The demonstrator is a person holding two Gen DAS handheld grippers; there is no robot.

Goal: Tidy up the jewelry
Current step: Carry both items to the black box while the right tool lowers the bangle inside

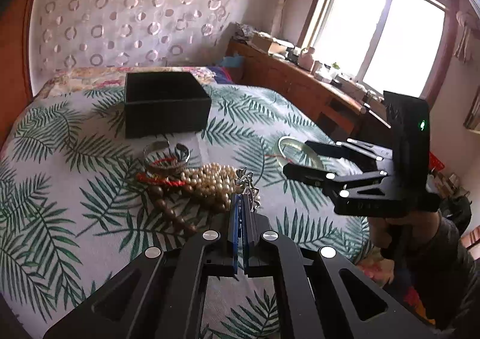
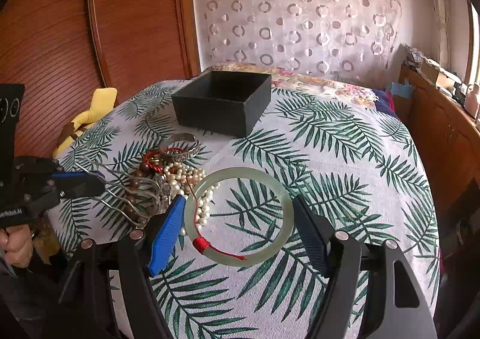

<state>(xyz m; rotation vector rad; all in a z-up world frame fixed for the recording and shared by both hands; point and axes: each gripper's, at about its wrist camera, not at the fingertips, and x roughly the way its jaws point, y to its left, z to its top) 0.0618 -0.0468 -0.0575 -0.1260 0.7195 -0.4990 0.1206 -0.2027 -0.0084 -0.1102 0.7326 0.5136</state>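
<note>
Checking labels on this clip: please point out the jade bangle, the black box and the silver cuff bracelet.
jade bangle [image 2: 288,204], right wrist view, on its right rim.
black box [image 2: 210,112], right wrist view, on its front outer wall.
silver cuff bracelet [image 1: 156,145], left wrist view, on its far band.

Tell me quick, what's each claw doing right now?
Left gripper: shut on the silver chain.
Right gripper: open, fingers either side of the jade bangle, not gripping.

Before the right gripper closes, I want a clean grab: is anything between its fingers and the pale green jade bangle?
Partly. The open right gripper straddles the pale green jade bangle, but white pearl strands spill inside the ring near the blue left finger, and a red knotted cord wraps the bangle.
</note>
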